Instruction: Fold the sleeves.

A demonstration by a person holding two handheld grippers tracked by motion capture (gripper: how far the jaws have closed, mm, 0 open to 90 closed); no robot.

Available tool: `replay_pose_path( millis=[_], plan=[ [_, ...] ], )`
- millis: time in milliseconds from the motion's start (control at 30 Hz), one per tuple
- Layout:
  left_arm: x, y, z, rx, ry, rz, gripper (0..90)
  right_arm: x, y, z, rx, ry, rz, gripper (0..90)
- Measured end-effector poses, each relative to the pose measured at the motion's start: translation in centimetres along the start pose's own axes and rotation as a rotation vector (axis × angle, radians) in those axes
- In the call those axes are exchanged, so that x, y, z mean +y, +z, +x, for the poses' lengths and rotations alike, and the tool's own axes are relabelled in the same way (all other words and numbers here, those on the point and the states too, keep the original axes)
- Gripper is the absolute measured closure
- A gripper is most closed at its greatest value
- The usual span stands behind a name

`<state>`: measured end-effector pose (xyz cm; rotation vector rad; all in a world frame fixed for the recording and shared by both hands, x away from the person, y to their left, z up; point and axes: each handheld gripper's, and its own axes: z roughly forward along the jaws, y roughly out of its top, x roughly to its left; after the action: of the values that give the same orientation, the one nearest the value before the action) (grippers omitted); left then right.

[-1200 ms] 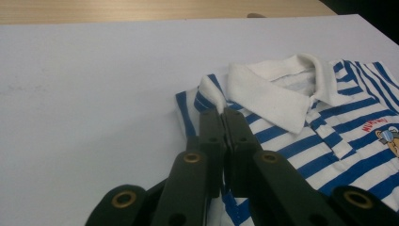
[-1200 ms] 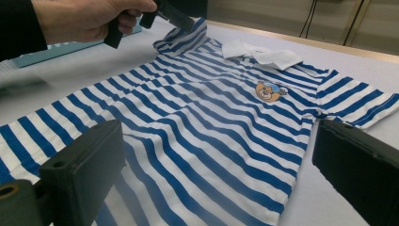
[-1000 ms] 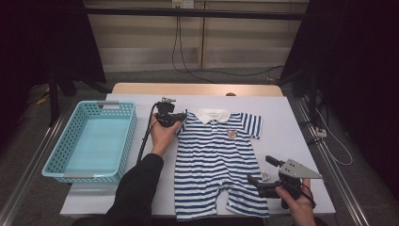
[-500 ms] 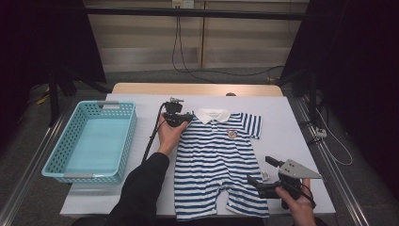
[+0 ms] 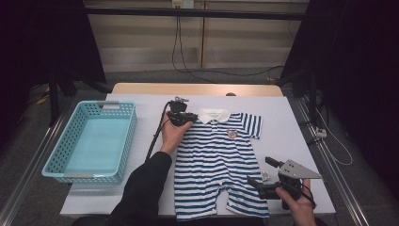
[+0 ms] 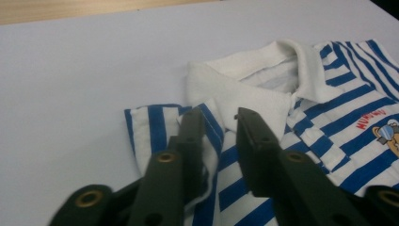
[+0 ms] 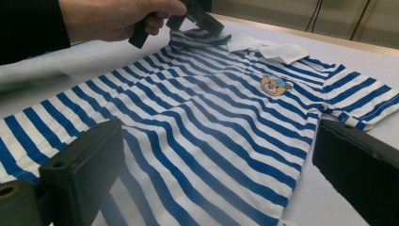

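Lying under left hand-held gripper (image 6: 217, 123), striped romper (image 5: 217, 157) — sleeve folded

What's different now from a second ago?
The left gripper slid along the striped romper's shoulder toward the white collar, folding the sleeve inward; its fingers have just been opening, the fabric loose between them. The right gripper, open, and the basket stayed put.
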<state>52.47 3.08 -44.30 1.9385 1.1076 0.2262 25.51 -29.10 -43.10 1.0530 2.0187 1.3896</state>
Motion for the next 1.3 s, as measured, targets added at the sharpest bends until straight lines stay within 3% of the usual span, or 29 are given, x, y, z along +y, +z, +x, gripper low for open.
replay_pose_path(
  millis=[133, 267, 367, 533, 667, 767, 900, 1000, 1067, 1133, 1200, 1267, 1300],
  plan=[
    [0.3, -1.0, 0.5, 0.022, -0.027, -0.032, 46.0, 0.0, 0.0, 0.0, 0.002, -0.003, 0.002, 2.5],
    [-0.6, -1.9, 1.2, 0.039, -0.04, -0.042, 42.0, 0.0, 0.0, 0.0, 0.002, -0.004, 0.004, 2.5],
    [-1.4, -2.6, 1.9, 0.025, -0.05, -0.032, 39.3, 0.0, 0.0, 0.0, 0.003, -0.004, 0.005, 2.5],
    [-2.4, -3.9, 3.2, 0.022, -0.068, -0.022, 44.3, 0.0, 0.1, 0.0, 0.004, -0.006, 0.011, 2.5],
    [-3.6, -4.4, 3.6, 0.048, -0.094, -0.007, 47.7, 0.0, 0.2, 0.1, 0.009, -0.01, 0.014, 2.5],
    [-4.4, -4.4, 3.6, 0.077, -0.064, 0.033, 51.0, 0.1, 0.3, 0.1, 0.013, -0.013, 0.016, 2.5],
    [-4.6, -4.5, 3.6, 0.093, -0.035, 0.035, 57.4, 0.1, 0.4, 0.2, 0.018, -0.016, 0.017, 2.5],
    [-4.7, -4.3, 2.7, 0.13, 0.058, 0.052, 57.8, 0.1, 0.5, 0.2, 0.021, -0.018, 0.026, 2.5],
    [-4.8, -4.2, 2.4, 0.147, 0.087, 0.055, 60.7, 0.1, 0.5, 0.2, 0.023, -0.019, 0.027, 2.5],
    [-5.0, -4.2, 2.3, 0.149, 0.09, 0.048, 64.0, 0.1, 0.5, 0.2, 0.022, -0.019, 0.028, 2.5],
    [-5.4, -4.4, 2.5, 0.145, 0.056, 0.022, 68.6, 0.1, 0.5, 0.2, 0.023, -0.019, 0.029, 2.5],
    [-5.3, -4.4, 2.3, 0.138, 0.06, 0.029, 74.1, 0.1, 0.5, 0.3, 0.023, -0.022, 0.031, 2.5],
    [-5.3, -4.4, 2.2, 0.12, 0.058, 0.035, 80.9, 0.1, 0.6, 0.3, 0.025, -0.023, 0.031, 2.5]
  ],
)
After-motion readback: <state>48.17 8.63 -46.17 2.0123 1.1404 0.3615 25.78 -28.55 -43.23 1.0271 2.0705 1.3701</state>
